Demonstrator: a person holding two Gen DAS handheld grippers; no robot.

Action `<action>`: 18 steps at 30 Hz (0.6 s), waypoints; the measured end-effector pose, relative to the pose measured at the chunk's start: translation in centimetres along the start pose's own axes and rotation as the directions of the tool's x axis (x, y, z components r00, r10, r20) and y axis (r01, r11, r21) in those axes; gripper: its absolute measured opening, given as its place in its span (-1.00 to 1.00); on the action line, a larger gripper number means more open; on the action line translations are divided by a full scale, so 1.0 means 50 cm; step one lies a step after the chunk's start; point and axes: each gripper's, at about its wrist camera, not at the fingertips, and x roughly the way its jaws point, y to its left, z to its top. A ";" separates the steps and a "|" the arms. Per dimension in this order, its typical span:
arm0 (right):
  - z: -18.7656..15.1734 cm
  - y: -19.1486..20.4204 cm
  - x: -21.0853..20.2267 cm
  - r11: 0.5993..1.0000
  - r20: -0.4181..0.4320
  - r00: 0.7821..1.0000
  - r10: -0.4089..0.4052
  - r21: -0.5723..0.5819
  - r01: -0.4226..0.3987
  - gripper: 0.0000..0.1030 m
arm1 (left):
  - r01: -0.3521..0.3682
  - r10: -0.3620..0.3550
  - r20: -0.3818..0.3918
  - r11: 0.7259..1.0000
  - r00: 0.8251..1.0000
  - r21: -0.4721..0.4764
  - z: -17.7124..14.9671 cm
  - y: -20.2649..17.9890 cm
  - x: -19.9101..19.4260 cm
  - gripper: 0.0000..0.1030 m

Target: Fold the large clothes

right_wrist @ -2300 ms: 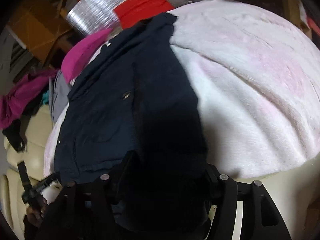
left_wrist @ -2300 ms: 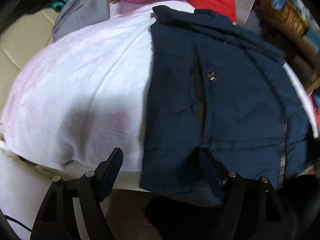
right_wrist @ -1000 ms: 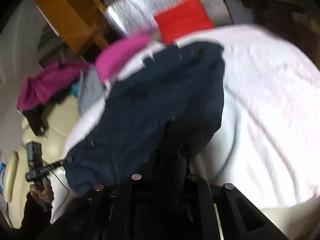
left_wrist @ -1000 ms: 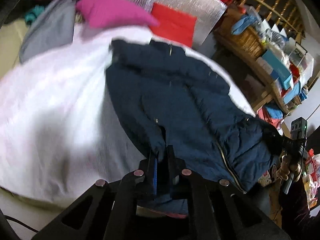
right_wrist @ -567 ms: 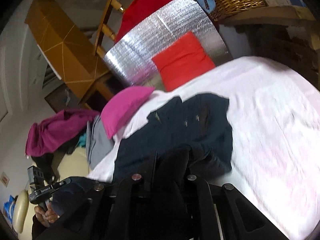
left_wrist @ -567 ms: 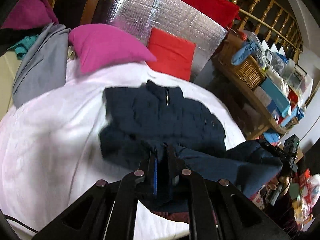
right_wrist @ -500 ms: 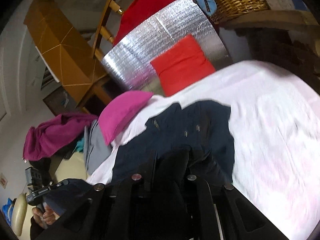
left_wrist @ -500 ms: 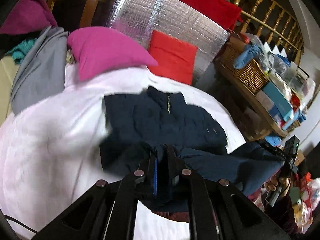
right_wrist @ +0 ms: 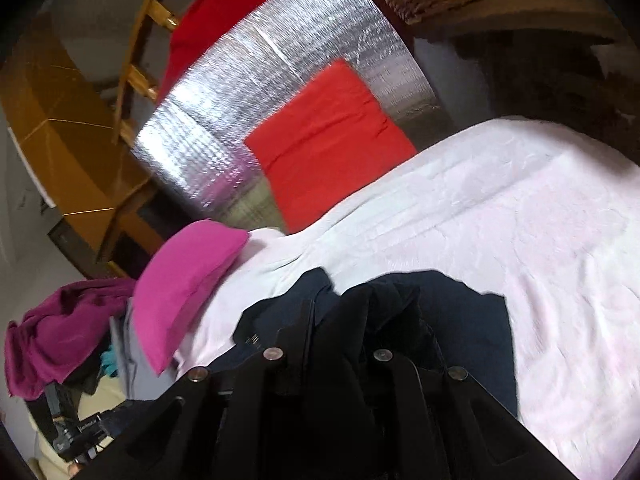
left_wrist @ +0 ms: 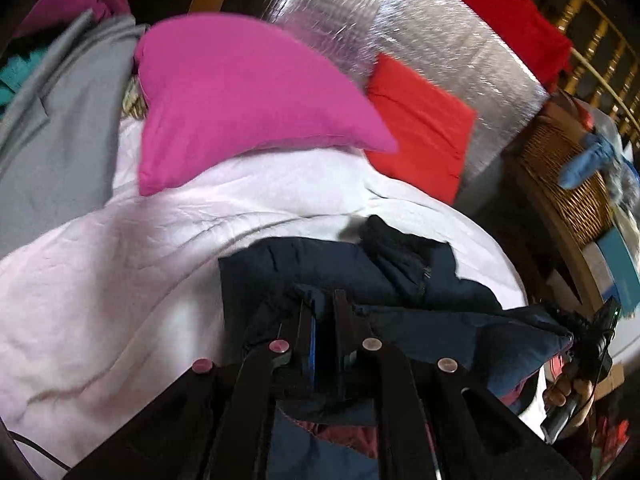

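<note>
Now: both grippers clamped on navy jacket [left_wrist: 320,268], over white bed cover [left_wrist: 100,280].

Left gripper [left_wrist: 322,320] jaws narrow, pinching hem cloth; right gripper [right_wrist: 340,320] jaws narrow, bunched dark cloth between them. Jacket lies on the cover, near edge lifted between grippers. Pink pillow [left_wrist: 240,96], red cushion [right_wrist: 328,140] beyond.

bed [left_wrist: 100,280] w/ pale blanket | on it: navy jacket [left_wrist: 320,268], pink pillow [left_wrist: 240,100]

Black gripper [left_wrist: 323,312] arms; silver rivets
</note>
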 end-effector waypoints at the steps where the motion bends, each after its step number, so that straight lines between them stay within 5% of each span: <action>1: 0.005 -0.006 0.024 1.000 -0.010 1.000 -0.007 0.010 0.007 -0.74 | -0.008 0.008 -0.008 1.000 1.000 -0.010 0.009 0.008 0.029 -0.85; 6: 0.032 -0.065 0.155 0.989 -0.092 0.996 -0.003 0.146 0.017 -0.68 | -0.002 0.000 -0.027 0.998 1.000 -0.070 0.035 0.045 0.129 -0.77; 10: 0.053 -0.144 0.216 0.922 -0.135 0.980 0.145 0.378 -0.084 -0.20 | 0.086 -0.104 -0.073 0.972 0.992 -0.217 0.064 0.093 0.182 -0.63; 11: 0.060 -0.160 0.218 0.894 -0.121 0.973 0.196 0.431 -0.126 -0.13 | 0.123 -0.147 -0.068 0.954 0.987 -0.275 0.072 0.107 0.182 -0.48; 14: 0.079 -0.189 0.207 0.819 -0.057 0.947 0.315 0.521 -0.241 0.14 | 0.222 -0.197 0.102 0.892 0.975 -0.394 0.088 0.144 0.118 0.60; 16: 0.093 -0.192 0.172 0.799 0.014 0.938 0.347 0.520 -0.304 0.44 | 0.276 -0.202 0.215 0.868 0.955 -0.412 0.089 0.153 0.062 0.61; 18: 0.104 -0.201 0.112 0.763 0.145 0.916 0.375 0.512 -0.394 0.76 | 0.279 -0.192 0.243 0.872 0.951 -0.402 0.081 0.146 0.013 0.61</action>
